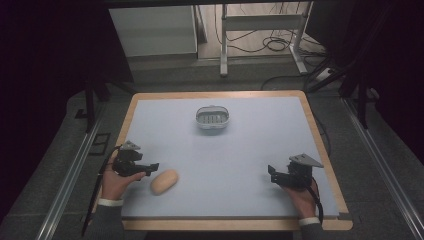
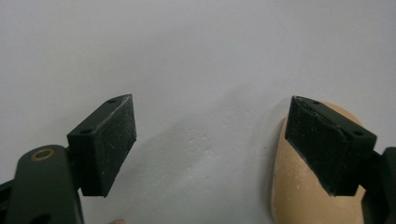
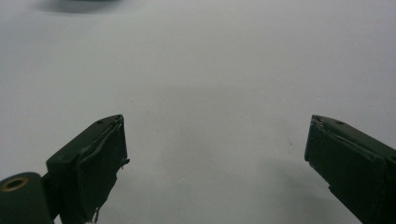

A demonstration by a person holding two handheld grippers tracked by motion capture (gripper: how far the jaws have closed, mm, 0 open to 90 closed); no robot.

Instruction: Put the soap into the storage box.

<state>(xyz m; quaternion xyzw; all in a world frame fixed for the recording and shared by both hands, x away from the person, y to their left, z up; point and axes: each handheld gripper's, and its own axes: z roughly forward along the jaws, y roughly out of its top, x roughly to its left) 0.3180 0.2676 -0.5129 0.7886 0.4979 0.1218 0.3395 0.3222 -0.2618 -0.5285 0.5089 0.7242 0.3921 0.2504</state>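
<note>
A tan bread roll [image 1: 164, 181] lies on the pale blue mat near the front left. My left gripper [image 1: 150, 168] is open just left of the roll, its tips close to the roll's near end. In the left gripper view the roll [image 2: 299, 191] sits partly behind the right jaw, and my left gripper [image 2: 210, 140] holds nothing between its jaws. A small white basket [image 1: 212, 118] stands at the back middle of the mat. My right gripper [image 1: 271, 172] is open at the front right, over bare mat, and my right gripper [image 3: 215, 158] has nothing between its jaws.
The mat [image 1: 240, 150] lies on a wooden-edged table [image 1: 320, 145]. Beyond the table stand a white cabinet [image 1: 152, 30] and a metal desk frame [image 1: 260, 35] with cables on the floor.
</note>
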